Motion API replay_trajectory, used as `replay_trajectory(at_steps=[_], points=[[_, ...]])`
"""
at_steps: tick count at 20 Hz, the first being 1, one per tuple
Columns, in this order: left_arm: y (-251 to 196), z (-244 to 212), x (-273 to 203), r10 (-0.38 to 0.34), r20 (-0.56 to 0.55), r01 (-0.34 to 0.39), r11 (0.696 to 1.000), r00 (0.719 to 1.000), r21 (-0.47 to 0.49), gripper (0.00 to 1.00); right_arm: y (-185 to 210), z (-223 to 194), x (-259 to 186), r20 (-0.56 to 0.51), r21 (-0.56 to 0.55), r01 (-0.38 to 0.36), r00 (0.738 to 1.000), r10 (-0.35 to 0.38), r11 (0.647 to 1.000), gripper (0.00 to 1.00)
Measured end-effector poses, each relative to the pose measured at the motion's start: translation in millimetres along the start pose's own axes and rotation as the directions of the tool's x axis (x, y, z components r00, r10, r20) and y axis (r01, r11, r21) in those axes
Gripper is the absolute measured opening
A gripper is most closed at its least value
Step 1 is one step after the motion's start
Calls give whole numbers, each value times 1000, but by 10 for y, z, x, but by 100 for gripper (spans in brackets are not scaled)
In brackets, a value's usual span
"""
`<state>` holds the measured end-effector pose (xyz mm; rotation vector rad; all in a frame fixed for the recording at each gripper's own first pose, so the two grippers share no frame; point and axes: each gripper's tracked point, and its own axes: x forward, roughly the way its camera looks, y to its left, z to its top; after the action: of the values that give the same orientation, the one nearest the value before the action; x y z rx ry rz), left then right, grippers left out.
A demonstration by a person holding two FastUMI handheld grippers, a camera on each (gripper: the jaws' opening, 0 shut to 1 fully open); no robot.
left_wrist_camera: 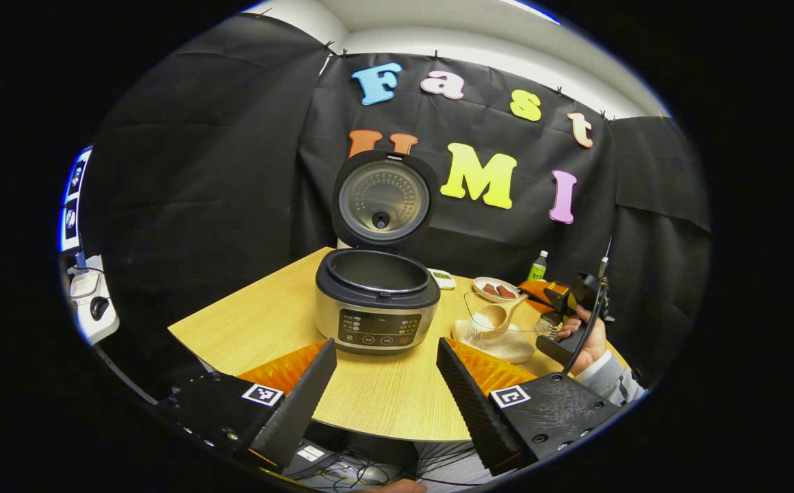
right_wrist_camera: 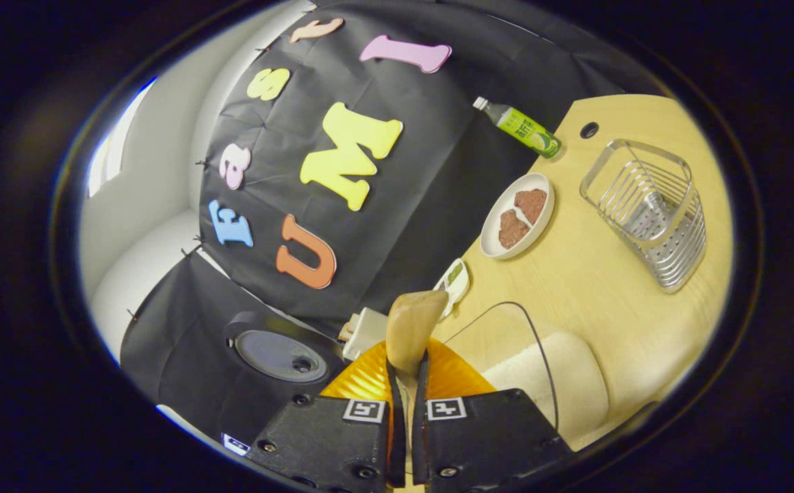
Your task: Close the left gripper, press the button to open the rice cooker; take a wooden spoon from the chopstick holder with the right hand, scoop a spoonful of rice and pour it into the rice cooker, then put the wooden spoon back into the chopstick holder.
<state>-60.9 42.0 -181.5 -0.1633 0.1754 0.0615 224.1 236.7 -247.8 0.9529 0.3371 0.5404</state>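
While the right gripper (right_wrist_camera: 407, 390) clamps the wooden spoon (right_wrist_camera: 411, 329) by its handle, the spoon's bowl (left_wrist_camera: 491, 318) hangs over the rice container (left_wrist_camera: 500, 339), beside the open rice cooker (left_wrist_camera: 376, 301). Probably empty yet; the left gripper (left_wrist_camera: 385, 390) stands wide open, holding nothing.

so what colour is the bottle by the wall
Green with a white cap, clearest in the right gripper view.

Wooden table (left_wrist_camera: 260, 322); rice cooker (left_wrist_camera: 376, 301), glass rice container (right_wrist_camera: 541, 370), plate (right_wrist_camera: 517, 216), bottle (right_wrist_camera: 523, 129), chopstick holder (right_wrist_camera: 650, 212).

No legible text on bottle (right_wrist_camera: 521, 128) label.
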Motion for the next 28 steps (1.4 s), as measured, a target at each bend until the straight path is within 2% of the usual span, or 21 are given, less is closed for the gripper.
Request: replay_trajectory(at_steps=[6, 9, 11, 14, 16, 18, 25, 26, 28], points=[[31, -45, -11, 8, -3, -9, 1000, 1000, -8, 95, -40, 287, -213, 70, 204, -26, 997, 12, 979, 9], [10, -51, -2, 7, -1, -7, 1000, 1000, 3, 95, -130, 391, -342, 116, 315, -31, 993, -6, 949, 9], [14, -65, -1, 8, -3, -8, 1000, 1000, 9, 95, -173, 421, -413, 133, 416, -56, 991, 1, 907, 8], [0, -64, -36, 4, -4, -4, 1000, 1000, 9, 95, -132, 431, -435, 142, 557, -100, 990, 25, 825, 8], [-17, -58, -41, -1, 0, 1, 1000, 1000, 13, 95, -7, 437, -484, 148, 611, -146, 987, 69, 778, 9], [7, -42, -61, 4, 5, -4, 1000, 1000, 21, 95, 204, 423, -487, 149, 640, -186, 982, 118, 746, 9], [85, 62, -224, 7, 39, -9, 998, 999, 56, 95, 850, 309, -335, 128, 593, -219, 976, 178, 775, 8], [125, 113, -249, 12, 51, -16, 998, 999, 65, 95, 932, 278, -285, 125, 581, -215, 977, 175, 785, 8], [202, 195, -296, 30, 72, -36, 996, 997, 83, 94, 1083, 186, -126, 80, 528, -187, 982, 170, 828, 8]])
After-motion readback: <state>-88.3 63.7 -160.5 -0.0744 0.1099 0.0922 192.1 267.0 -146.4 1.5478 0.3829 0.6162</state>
